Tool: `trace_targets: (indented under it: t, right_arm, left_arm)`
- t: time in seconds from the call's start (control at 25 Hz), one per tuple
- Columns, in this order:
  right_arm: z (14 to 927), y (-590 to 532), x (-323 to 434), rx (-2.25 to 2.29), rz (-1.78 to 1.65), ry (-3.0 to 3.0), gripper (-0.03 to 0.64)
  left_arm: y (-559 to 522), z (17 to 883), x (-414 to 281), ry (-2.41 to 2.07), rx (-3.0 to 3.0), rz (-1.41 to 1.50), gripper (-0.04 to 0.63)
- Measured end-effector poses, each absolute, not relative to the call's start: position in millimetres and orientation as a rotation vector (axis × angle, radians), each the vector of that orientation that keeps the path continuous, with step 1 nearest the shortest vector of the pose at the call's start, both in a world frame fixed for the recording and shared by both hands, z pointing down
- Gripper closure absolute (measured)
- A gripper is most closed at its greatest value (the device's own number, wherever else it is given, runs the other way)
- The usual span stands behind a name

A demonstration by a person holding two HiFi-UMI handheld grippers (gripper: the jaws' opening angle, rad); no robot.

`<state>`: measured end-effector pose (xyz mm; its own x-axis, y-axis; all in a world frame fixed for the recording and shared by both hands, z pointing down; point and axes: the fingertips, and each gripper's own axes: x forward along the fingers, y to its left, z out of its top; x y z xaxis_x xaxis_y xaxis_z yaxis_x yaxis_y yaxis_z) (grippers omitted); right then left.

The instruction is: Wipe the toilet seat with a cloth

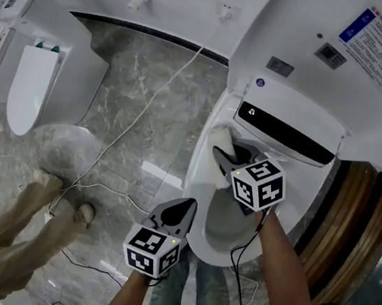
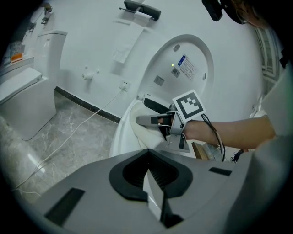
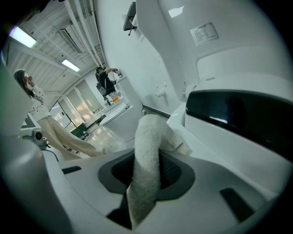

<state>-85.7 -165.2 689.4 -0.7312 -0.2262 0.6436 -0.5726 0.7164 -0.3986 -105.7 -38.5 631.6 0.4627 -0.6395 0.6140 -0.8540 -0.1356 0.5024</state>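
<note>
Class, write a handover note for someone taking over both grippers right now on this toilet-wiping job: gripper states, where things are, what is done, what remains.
Left gripper: shut, empty, beside the front left of the toilet seat.
Right gripper: shut on the white cloth, which lies against the seat's rear left, just under the dark strip. Lid is up.
Done: cloth gripped and brought to the seat; how much is wiped cannot be told.
Left: wipe round the rest of the seat, probably front and right side.
</note>
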Motion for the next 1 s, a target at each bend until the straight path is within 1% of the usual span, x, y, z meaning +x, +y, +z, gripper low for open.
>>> trace_targets:
  t: [0.48,0.76,1.0]
  right_arm:
    - [688.6,-178.9,-67.5,0.644,0.843,-2.354,0.515]
    - [692.9,-180.3,-26.1,0.738,0.874,-2.324,0.515]
    - [697.6,-174.3,15.6,0.788,0.890,-2.305,0.515]
  left_arm:
    - [-54.4,624.0,-87.2,-1.250,1.875,0.351,0.584]
    - [-58.4,627.1,-64.4,-1.227,1.872,0.350,0.584]
    - [-58.8,632.2,-30.5,-1.165,1.902,0.392,0.584]
